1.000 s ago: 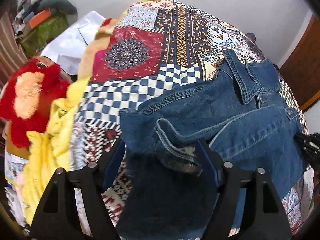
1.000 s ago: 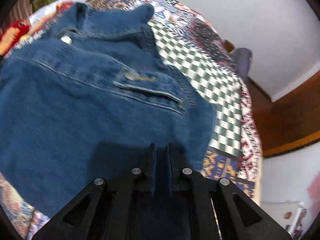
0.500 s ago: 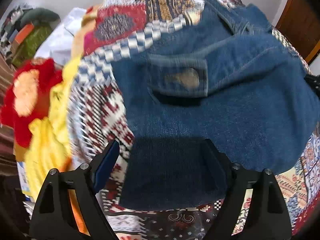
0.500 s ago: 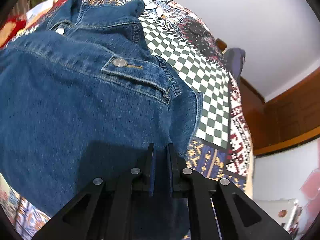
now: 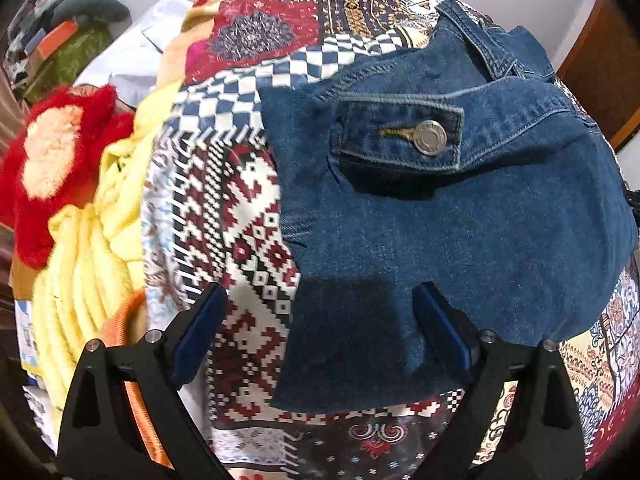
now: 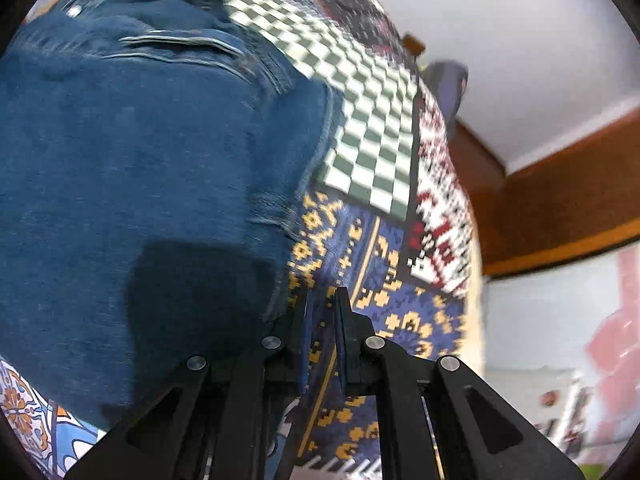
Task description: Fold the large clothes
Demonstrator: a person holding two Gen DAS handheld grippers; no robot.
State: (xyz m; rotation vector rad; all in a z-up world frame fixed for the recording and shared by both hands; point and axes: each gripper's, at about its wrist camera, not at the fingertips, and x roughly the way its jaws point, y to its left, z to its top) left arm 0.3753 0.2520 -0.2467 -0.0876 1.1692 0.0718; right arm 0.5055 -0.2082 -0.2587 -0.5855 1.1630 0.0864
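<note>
A blue denim jacket (image 5: 460, 220) lies folded on a patchwork bedspread (image 5: 240, 216), its buttoned cuff (image 5: 430, 137) on top and its collar at the far right. My left gripper (image 5: 318, 328) is open and empty, its fingers astride the jacket's near left corner. The jacket (image 6: 132, 168) fills the left of the right wrist view. My right gripper (image 6: 322, 312) is shut with nothing between its fingers, just off the jacket's right edge, over the bedspread (image 6: 380, 288).
A red and orange plush toy (image 5: 52, 160) and a yellow knit garment (image 5: 92, 256) lie left of the bedspread. White cloth (image 5: 128, 60) and piled things sit far left. A wooden door (image 6: 560, 200) and white wall are on the right.
My left gripper has pulled back from the jacket and stays open. My right gripper has let go of the jacket and slid off its right edge onto the bedspread.
</note>
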